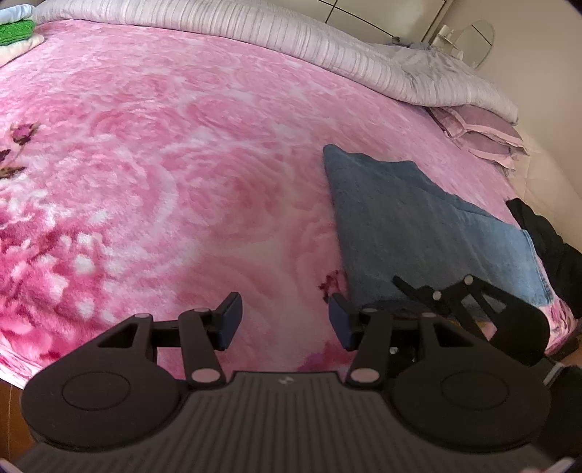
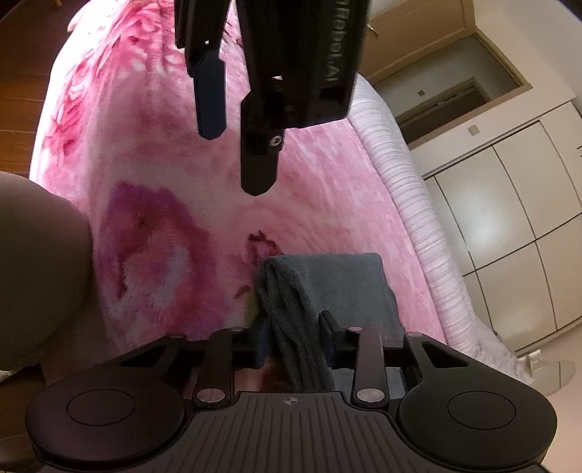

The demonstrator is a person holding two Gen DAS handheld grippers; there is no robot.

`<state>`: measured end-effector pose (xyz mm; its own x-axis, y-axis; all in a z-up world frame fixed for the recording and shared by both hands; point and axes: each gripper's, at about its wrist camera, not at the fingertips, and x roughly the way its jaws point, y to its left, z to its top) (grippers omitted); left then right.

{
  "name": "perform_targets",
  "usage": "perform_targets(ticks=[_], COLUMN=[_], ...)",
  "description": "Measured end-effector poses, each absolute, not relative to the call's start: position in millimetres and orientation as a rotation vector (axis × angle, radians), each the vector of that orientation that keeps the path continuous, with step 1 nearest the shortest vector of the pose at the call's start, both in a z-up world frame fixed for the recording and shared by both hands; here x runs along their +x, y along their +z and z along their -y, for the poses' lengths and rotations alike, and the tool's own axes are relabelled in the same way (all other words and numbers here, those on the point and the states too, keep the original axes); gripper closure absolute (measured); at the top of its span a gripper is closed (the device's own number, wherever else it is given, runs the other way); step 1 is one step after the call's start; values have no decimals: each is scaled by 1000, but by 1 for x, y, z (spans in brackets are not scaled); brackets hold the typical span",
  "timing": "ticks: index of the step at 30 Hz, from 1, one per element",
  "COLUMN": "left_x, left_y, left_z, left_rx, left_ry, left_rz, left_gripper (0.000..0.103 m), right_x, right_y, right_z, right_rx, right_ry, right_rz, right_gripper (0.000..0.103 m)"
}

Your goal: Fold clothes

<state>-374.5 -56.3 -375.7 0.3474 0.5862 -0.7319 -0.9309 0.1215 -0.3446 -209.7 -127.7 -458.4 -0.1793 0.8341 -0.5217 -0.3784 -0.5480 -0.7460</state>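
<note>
A folded blue denim garment (image 1: pixel 418 225) lies on the right part of the pink floral blanket (image 1: pixel 163 145). In the right wrist view my right gripper (image 2: pixel 293 338) is shut on the near folded edge of the garment (image 2: pixel 345 283), and bunched cloth fills the gap between the pads. That right gripper (image 1: pixel 407 287) also shows at the garment's near end in the left wrist view. My left gripper (image 1: pixel 285 320) hovers open over bare blanket just left of the garment, nothing between its fingers. It hangs open above the blanket (image 2: pixel 163 218) as the left gripper (image 2: pixel 234 160) in the right wrist view.
A pale striped duvet (image 1: pixel 254 25) is rolled along the bed's far side, with lilac pillows (image 1: pixel 483 134) at its right end. Folded clothes (image 1: pixel 14 31) are stacked at the far left corner. White wardrobe doors (image 2: pixel 509 218) and wooden floor (image 2: pixel 22 72) flank the bed. A dark sleeve (image 1: pixel 545 236) shows at the right.
</note>
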Motion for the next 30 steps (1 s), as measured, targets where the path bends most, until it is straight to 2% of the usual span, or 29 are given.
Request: perform_targets(ticks=[2,3,5,8,11,14,21,26,30], left_x=[-376,-376,-375,-369,-355,-329,-244,-186,-158], left_y=[-374,-373,-369,-361,-350,-339,-322,-332,-343], left_z=[54,53,50,45,35,25,4,0,0], left_rx=[-891,-890,-886,-867,-841,-798,-700,-690,-704], left_ry=[1176,1178,1182,1178,1146,1089,914,808,780], left_rz=[-470,-467,-463,-453,-436,-427,-433,-496,-544], left_gripper=[55,55,55,55,55,55,55,55,55], right_x=[-209,-207,-200,-172,-122,-55,83,159,195], right_y=[-457,-455,-447,-413,-368,-334,-304,-347,-385], right_z=[123,120,111,94,75,74,98,112,105], right_rx=[-1210,-1191,-1116,-868,-483,-119,342,347,386], right_ry=[1846,1852,1884,1953,1953,1864,1566,1272,1158], right_rz=[544,510,403,69,-331,-567,-756,-872,-1041], right_gripper=[73,81,87,90,90,90,90,90,90])
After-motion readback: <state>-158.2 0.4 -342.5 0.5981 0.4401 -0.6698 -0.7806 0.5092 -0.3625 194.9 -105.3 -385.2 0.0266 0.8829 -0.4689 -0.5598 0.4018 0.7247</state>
